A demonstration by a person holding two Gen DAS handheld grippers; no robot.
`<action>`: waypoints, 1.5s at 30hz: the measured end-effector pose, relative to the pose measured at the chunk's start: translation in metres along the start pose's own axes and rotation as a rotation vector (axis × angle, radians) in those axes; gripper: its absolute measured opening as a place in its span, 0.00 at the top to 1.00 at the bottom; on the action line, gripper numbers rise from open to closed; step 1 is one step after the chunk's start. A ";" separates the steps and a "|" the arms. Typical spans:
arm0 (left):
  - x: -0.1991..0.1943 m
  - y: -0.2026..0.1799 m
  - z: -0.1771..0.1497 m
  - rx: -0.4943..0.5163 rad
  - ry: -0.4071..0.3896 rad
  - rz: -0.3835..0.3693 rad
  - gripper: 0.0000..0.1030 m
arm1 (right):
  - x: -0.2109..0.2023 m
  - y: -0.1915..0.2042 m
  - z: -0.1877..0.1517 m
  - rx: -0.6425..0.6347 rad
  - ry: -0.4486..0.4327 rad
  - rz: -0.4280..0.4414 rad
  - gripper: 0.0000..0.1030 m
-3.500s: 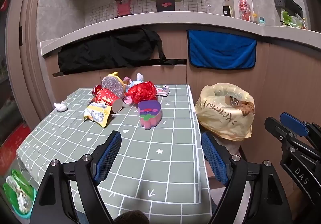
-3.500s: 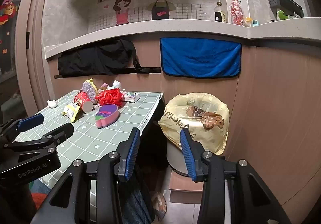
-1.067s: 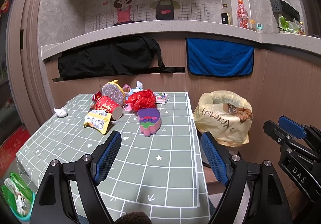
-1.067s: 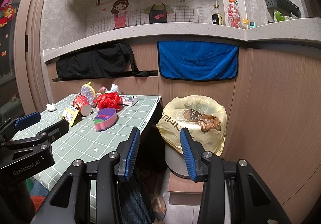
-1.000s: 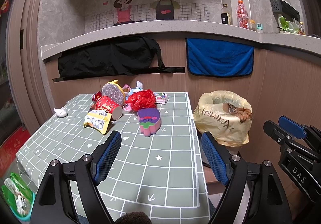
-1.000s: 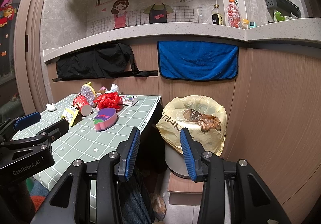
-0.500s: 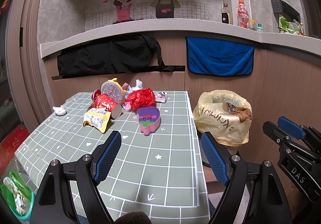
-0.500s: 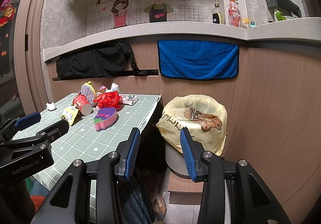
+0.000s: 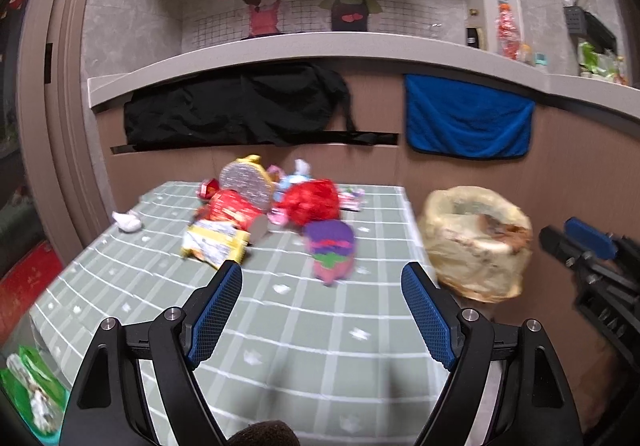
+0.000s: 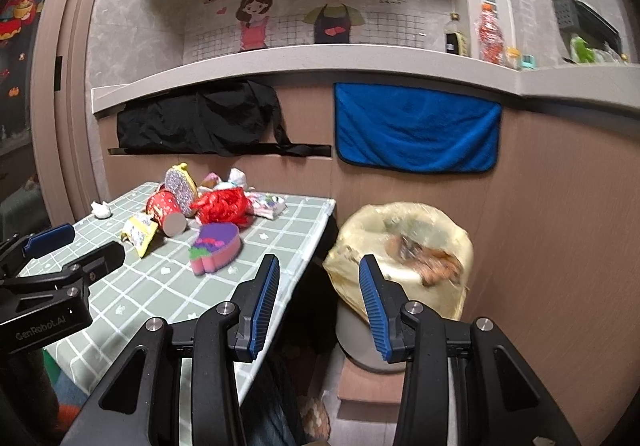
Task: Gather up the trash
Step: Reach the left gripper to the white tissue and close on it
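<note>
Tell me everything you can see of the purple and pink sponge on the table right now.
The purple and pink sponge looks like soft foam: a purple top face with coloured stripes over a thick pink side wall, with lobed edges at its near end. It lies flat on the green checked tablecloth, nearest of the pile to the front edge. The red crumpled wrapper sits just behind it; contact is unclear. Neither hand-held gripper touches it.

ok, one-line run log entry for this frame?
phase: approach | left gripper: open, empty, above table | right gripper: open, empty, off table edge | trash pile: untouched | bin bag: beside table
</note>
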State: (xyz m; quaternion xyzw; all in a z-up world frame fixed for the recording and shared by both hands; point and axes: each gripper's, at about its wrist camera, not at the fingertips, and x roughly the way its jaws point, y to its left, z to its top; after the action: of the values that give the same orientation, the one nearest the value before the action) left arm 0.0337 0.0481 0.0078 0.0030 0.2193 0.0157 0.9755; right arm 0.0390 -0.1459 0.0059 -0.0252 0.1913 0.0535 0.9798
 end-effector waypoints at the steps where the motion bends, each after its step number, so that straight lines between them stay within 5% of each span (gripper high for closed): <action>1: 0.006 0.009 0.004 -0.004 0.000 0.014 0.21 | 0.007 0.003 0.005 -0.005 0.002 0.014 0.62; 8: 0.060 0.121 0.036 -0.102 -0.022 0.169 0.21 | 0.069 0.042 0.047 -0.038 0.021 0.111 0.62; 16: 0.149 0.287 0.044 -0.344 0.077 0.270 0.20 | 0.136 0.098 0.076 -0.065 0.055 0.171 0.62; 22: 0.220 0.346 0.033 -0.427 0.201 0.318 0.20 | 0.177 0.126 0.076 -0.063 0.126 0.196 0.62; 28: 0.267 0.365 0.021 -0.489 0.299 0.372 0.22 | 0.201 0.134 0.070 -0.060 0.177 0.189 0.62; 31: 0.279 0.366 0.016 -0.499 0.334 0.371 0.39 | 0.207 0.133 0.068 -0.064 0.186 0.170 0.62; 37: 0.274 0.362 0.016 -0.509 0.354 0.287 0.68 | 0.216 0.137 0.069 -0.076 0.207 0.183 0.62; 39: 0.264 0.357 0.016 -0.514 0.344 0.282 0.71 | 0.216 0.143 0.071 -0.088 0.202 0.198 0.62; 41: 0.251 0.352 0.016 -0.527 0.331 0.227 0.80 | 0.217 0.149 0.074 -0.093 0.206 0.228 0.62; 45: 0.216 0.328 0.018 -0.500 0.268 0.114 0.83 | 0.230 0.157 0.079 -0.058 0.269 0.324 0.62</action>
State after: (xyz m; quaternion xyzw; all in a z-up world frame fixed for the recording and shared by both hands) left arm 0.2271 0.3833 -0.0639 -0.2275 0.3349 0.1246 0.9059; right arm 0.2620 0.0379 -0.0124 -0.0293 0.3201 0.2121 0.9229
